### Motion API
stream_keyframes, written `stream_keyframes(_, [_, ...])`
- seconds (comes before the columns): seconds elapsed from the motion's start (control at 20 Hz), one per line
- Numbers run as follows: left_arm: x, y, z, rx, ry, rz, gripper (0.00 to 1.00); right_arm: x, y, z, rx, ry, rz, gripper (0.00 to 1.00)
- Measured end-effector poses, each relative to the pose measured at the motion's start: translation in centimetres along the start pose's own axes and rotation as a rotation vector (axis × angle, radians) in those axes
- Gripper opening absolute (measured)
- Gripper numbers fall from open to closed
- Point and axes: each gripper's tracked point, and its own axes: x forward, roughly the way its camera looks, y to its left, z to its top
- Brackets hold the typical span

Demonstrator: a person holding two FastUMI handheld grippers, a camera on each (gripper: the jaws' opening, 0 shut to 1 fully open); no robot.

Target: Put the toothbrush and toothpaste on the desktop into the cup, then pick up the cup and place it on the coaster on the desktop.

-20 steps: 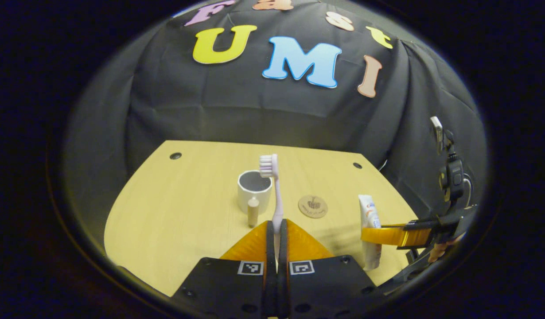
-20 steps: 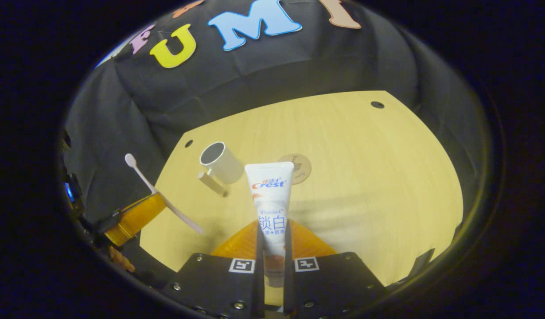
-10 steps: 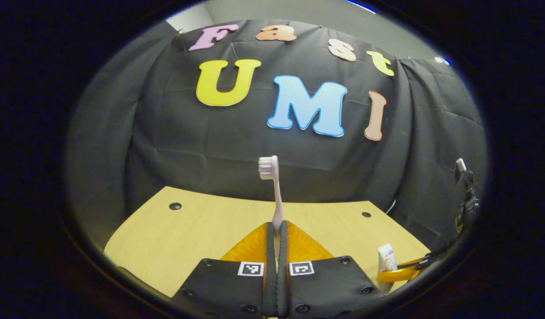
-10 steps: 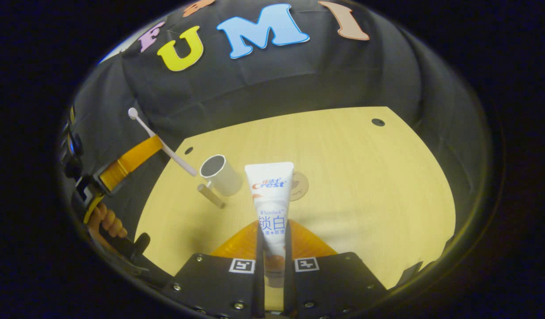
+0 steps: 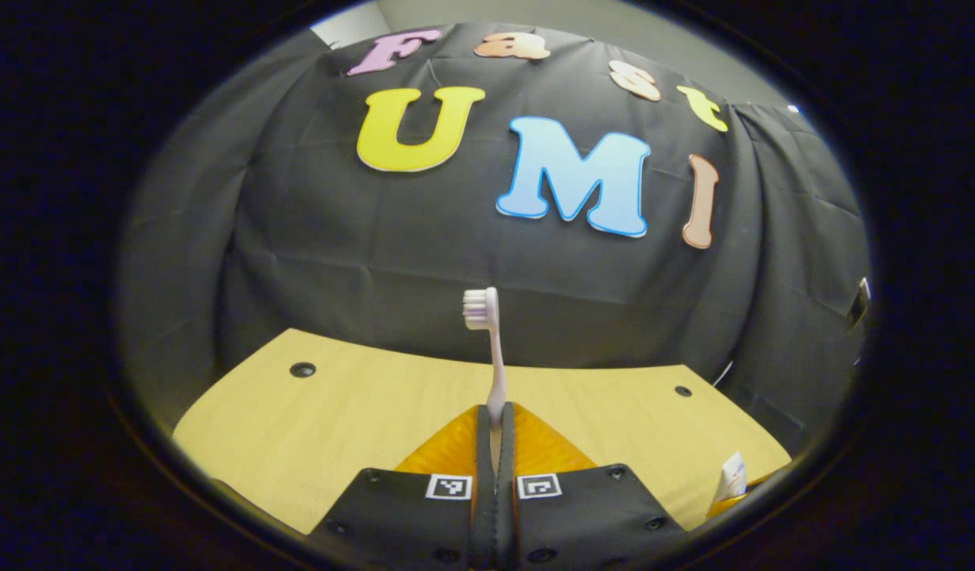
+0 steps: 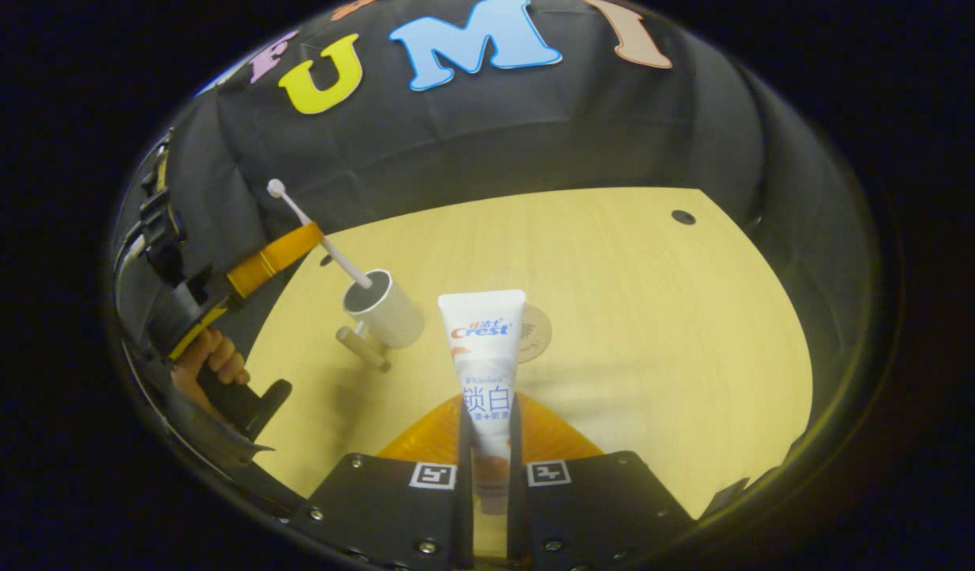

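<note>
Gripping a toothpaste point(image 6: 483, 357) tube, "Crest" on it, right hand-held gripper point(image 6: 487, 428) closed.

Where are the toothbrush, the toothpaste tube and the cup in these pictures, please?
toothbrush point(image 5: 495, 365): left gripper view, on the thin neck below the bristle head.
toothpaste tube point(image 6: 484, 349): right gripper view, on the printed front of the body.
cup point(image 6: 392, 313): right gripper view, on the outer side wall.
</note>
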Motion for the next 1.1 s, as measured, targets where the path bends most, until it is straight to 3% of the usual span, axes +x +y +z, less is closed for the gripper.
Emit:
stream_keyframes(0.05, [0.5, 0.4, -0.9, -0.002, 0.021, 0.013, 0.12, 0.1, 0.4, 0.5, -0.016, -0.009, 0.005, 0.18])
stream_keyframes(0.1, [0.9, 0.8, -1.8, -0.004, 0.043, 0.020, 0.06, 0.1, 0.7, 0.8, -0.027, -0.015, 0.010, 0.18])
stream_keyframes(0.2, [1.2, 1.1, -3.0, -0.005, 0.078, 0.029, 0.15, 0.4, 1.5, 1.4, -0.040, -0.021, 0.025, 0.18])
stream_keyframes(0.25, [1.4, 1.2, -3.4, -0.007, 0.092, 0.034, 0.09, 0.3, 1.7, 1.7, -0.045, -0.026, 0.031, 0.18])
stream_keyframes(0.3, [1.3, 1.6, -3.8, -0.005, 0.104, 0.045, 0.17, 0.5, 2.1, 1.9, -0.052, -0.028, 0.035, 0.18])
stream_keyframes(0.45, [0.7, 2.2, -3.9, -0.035, 0.106, 0.054, 0.13, 0.9, 2.8, 2.2, -0.081, -0.029, 0.046, 0.18])
stream_keyframes(0.5, [0.5, 2.3, -3.9, -0.044, 0.105, 0.056, 0.19, 0.9, 3.0, 2.4, -0.090, -0.031, 0.051, 0.18])
stream_keyframes(0.6, [0.3, 2.3, -4.2, -0.057, 0.110, 0.052, 0.40, 1.1, 3.6, 2.8, -0.110, -0.037, 0.060, 0.18])
stream_keyframes(0.7, [-0.1, 2.1, -4.2, -0.070, 0.110, 0.043, 0.72, 1.4, 4.5, 3.9, -0.132, -0.049, 0.073, 0.18])
stream_keyframes(0.75, [-0.1, 2.2, -3.9, -0.072, 0.109, 0.045, 0.81, 1.5, 5.0, 4.6, -0.143, -0.062, 0.084, 0.18])
stream_keyframes(0.85, [-0.6, 2.2, -3.7, -0.074, 0.103, 0.042, 0.83, 2.3, 6.2, 6.3, -0.165, -0.096, 0.106, 0.18])
stream_keyframes(0.9, [-0.8, 2.1, -3.6, -0.073, 0.103, 0.031, 0.93, 2.7, 6.7, 6.9, -0.177, -0.112, 0.111, 0.18])
stream_keyframes(1.05, [-1.9, 2.3, -2.8, -0.054, 0.092, 0.024, 0.92, 4.0, 8.7, 9.2, -0.205, -0.156, 0.141, 0.18])
stream_keyframes(1.1, [-2.3, 2.4, -2.5, -0.046, 0.088, 0.018, 0.96, 4.3, 9.5, 9.7, -0.210, -0.170, 0.154, 0.18])
